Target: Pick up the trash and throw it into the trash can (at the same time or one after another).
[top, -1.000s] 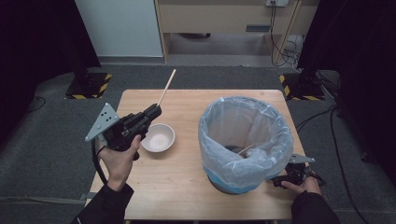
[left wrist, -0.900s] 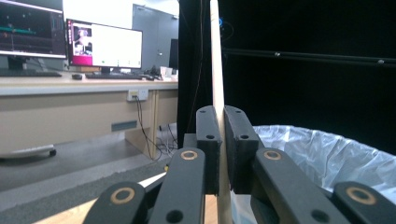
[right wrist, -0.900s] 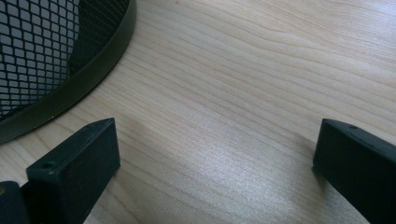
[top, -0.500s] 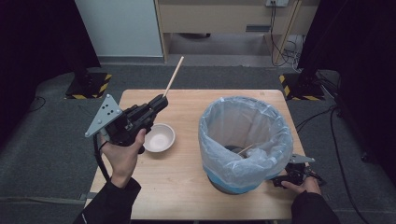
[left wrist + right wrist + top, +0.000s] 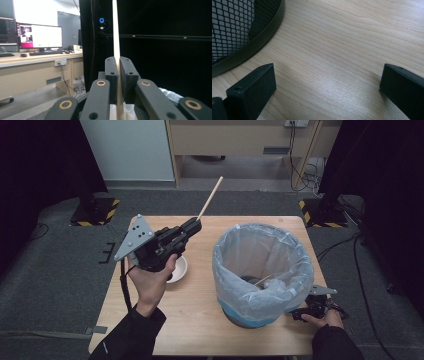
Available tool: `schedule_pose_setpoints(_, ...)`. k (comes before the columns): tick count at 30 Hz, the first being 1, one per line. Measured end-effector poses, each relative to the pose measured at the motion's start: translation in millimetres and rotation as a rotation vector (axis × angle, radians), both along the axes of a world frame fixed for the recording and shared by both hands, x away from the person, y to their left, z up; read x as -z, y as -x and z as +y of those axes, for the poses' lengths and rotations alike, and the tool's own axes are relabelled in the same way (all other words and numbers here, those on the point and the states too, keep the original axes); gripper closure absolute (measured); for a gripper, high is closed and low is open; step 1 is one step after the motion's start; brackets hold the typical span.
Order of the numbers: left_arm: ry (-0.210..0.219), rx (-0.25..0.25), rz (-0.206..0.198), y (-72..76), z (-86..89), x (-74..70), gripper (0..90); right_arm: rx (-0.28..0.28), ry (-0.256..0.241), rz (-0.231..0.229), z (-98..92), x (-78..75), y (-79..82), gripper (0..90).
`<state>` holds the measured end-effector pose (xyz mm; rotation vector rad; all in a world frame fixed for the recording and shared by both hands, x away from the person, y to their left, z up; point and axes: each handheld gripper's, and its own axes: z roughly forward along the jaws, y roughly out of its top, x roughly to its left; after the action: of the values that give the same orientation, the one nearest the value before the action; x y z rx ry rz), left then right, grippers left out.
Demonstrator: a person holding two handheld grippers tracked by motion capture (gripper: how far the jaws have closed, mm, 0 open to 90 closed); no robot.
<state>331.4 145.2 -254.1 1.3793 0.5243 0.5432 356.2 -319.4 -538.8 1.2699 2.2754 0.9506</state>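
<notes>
My left gripper [image 5: 194,226] is raised above the table's left half and is shut on a thin wooden stick [image 5: 210,199] that points up and away. In the left gripper view the wooden stick [image 5: 116,37] stands upright, clamped between the two black pads [image 5: 111,75]. A small white bowl [image 5: 177,269] sits on the table partly under that hand. A mesh bin lined with a clear plastic bag [image 5: 260,265] stands to the right, with another stick inside. My right gripper [image 5: 300,312] rests low on the table [image 5: 200,320] beside the bin's base, open, with bare wood between its fingers [image 5: 252,92].
The bin's black mesh wall and rim [image 5: 244,32] lie close to the right gripper's left finger. The table's near right corner is a short way from that hand. Beyond the table are a grey floor, a wooden desk [image 5: 240,140] and cables [image 5: 305,175].
My left gripper has lifted the stick higher and carried it right, towards the bin. The right gripper has stayed still beside the bin.
</notes>
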Motion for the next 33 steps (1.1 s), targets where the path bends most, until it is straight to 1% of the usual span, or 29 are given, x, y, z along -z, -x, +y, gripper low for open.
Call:
schedule_pose_setpoints(1,0.000,0.000,0.000,0.0,0.0,0.0,85.0,0.000,-0.001,-0.001,0.1,0.1,0.0,0.8)
schedule_pose_setpoints(3,-0.007,0.010,-0.001,-1.2,-6.8,-1.5,85.0,0.000,0.000,0.000,0.0,0.0,0.0,0.8)
schedule_pose_setpoints(6,-0.009,0.018,-0.003,-1.9,-11.0,-2.7,85.0,0.000,0.000,0.000,0.0,0.0,0.0,0.8)
schedule_pose_setpoints(9,-0.013,0.035,-0.007,-2.9,-20.2,-5.3,85.0,0.000,0.000,0.000,0.0,0.0,0.0,0.8)
schedule_pose_setpoints(10,-0.013,0.035,-0.007,-2.9,-20.2,-5.3,85.0,0.000,0.000,0.000,0.0,0.0,0.0,0.8)
schedule_pose_setpoints(11,-0.012,0.045,-0.010,-3.0,-25.7,-6.0,85.0,0.000,0.000,0.000,0.0,0.0,0.0,0.7)
schedule_pose_setpoints(12,-0.012,0.045,-0.010,-3.0,-25.7,-6.0,85.0,0.000,0.000,0.000,0.0,0.0,0.0,0.7)
schedule_pose_setpoints(13,-0.015,0.055,-0.012,-3.4,-32.4,-5.9,85.0,0.000,0.000,0.000,0.0,0.0,0.0,0.8)
schedule_pose_setpoints(20,-0.031,0.088,-0.005,-7.4,-54.9,-3.6,85.0,0.000,-0.001,-0.001,0.1,0.1,0.0,0.8)
schedule_pose_setpoints(23,-0.047,0.100,0.000,-9.6,-64.8,-1.6,85.0,0.000,-0.001,-0.002,0.1,0.2,0.0,0.8)
schedule_pose_setpoints(24,-0.047,0.100,0.000,-9.6,-64.8,-1.6,85.0,0.000,-0.001,-0.002,0.1,0.2,0.0,0.8)
schedule_pose_setpoints(27,-0.066,0.116,0.012,-12.8,-75.0,1.8,85.0,0.000,0.000,0.000,0.0,0.0,0.0,0.8)
schedule_pose_setpoints(28,-0.081,0.125,0.021,-14.8,-80.5,4.0,85.0,0.000,0.000,0.000,0.0,0.0,0.0,0.8)
schedule_pose_setpoints(33,-0.129,0.152,0.059,-22.5,-96.4,11.5,85.0,0.000,0.000,0.000,0.0,0.0,0.0,0.8)
